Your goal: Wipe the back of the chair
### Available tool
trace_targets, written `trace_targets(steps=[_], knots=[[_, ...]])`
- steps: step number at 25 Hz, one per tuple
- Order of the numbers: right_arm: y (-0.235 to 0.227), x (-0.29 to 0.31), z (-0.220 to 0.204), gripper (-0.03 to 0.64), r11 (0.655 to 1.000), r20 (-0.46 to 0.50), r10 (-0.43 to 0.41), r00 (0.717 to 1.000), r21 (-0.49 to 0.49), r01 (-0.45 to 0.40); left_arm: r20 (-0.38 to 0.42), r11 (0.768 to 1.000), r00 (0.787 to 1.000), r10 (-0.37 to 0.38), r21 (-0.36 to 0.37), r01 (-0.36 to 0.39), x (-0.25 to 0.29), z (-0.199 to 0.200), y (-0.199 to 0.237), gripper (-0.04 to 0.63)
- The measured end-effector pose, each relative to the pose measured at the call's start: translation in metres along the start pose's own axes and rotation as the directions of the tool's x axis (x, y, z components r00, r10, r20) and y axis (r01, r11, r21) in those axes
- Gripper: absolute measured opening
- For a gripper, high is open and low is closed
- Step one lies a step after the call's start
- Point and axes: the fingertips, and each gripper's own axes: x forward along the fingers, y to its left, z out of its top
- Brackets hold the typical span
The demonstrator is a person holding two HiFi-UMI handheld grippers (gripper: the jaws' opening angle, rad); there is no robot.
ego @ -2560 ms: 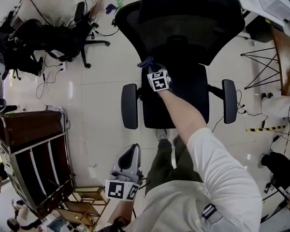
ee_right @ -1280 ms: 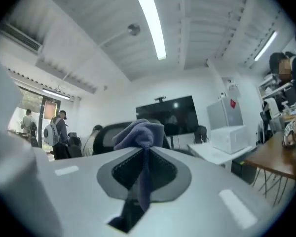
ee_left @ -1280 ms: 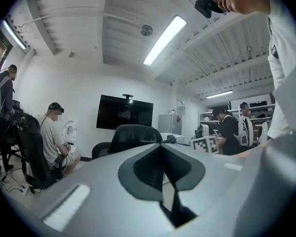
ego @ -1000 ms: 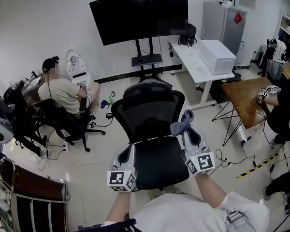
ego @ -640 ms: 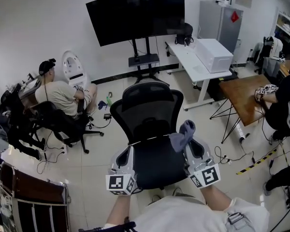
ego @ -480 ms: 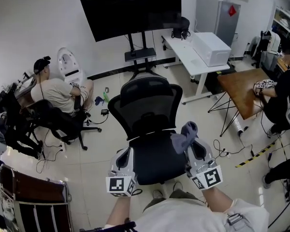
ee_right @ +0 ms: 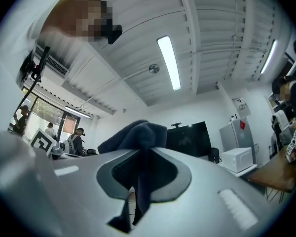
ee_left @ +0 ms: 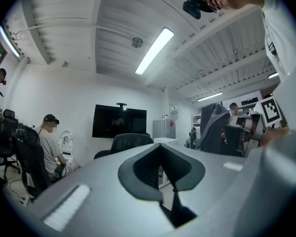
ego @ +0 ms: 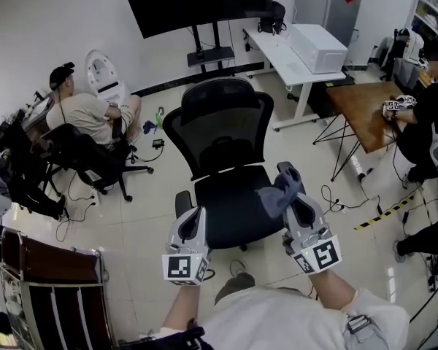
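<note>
Pale tiled floor (ego: 147, 217); crumpled blue-grey cloth (ego: 277, 193) pinched in right gripper (ego: 296, 204), left gripper (ego: 193, 221) pressed together empty, both near of black mesh-backed chair (ego: 219, 130), wiping seemingly not underway.

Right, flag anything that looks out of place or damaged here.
Nothing spilled or broken. One oddity: the right gripper holds the grey cloth up in the air, off the black office chair, whose seat faces the person, so no wiping is under way.
</note>
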Motion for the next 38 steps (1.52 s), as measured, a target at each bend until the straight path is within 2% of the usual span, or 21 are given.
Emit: trace_targets(steps=[5, 13, 18, 23, 29, 38], knots=[[0.006, -0.062, 0.043, 0.034, 1.0, 0.015, -0.004, 1.0, -0.02, 0.004, 0.01, 1.0, 1.0, 0.019, -0.004, -0.019, -0.038, 0.023, -0.048, 0.129], [0.023, -0.18, 0.093, 0.034, 1.0, 0.013, 0.011, 1.0, 0.021, -0.011, -0.005, 0.999, 0.999, 0.042, -0.003, -0.042, -0.131, 0.044, -0.152, 0.129], [0.042, -0.225, 0.116, 0.034, 0.998, 0.024, 0.039, 0.999, 0.052, -0.041, 0.002, 0.998, 0.998, 0.057, 0.015, -0.057, -0.176, 0.062, -0.19, 0.129], [0.059, -0.242, 0.142, 0.034, 0.998, 0.036, 0.048, 0.998, 0.048, -0.05, 0.01, 0.998, 0.998, 0.059, 0.037, -0.059, -0.199, 0.084, -0.204, 0.129], [0.085, -0.248, 0.165, 0.034, 0.998, 0.039, 0.015, 0.999, 0.063, -0.017, 0.032, 0.998, 0.999, 0.018, 0.053, -0.02, -0.22, 0.115, -0.205, 0.129], [0.101, -0.248, 0.161, 0.034, 0.999, 0.003, -0.004, 1.0, 0.054, 0.004, 0.014, 0.999, 1.0, 0.016, 0.03, -0.016, -0.228, 0.114, -0.191, 0.13]])
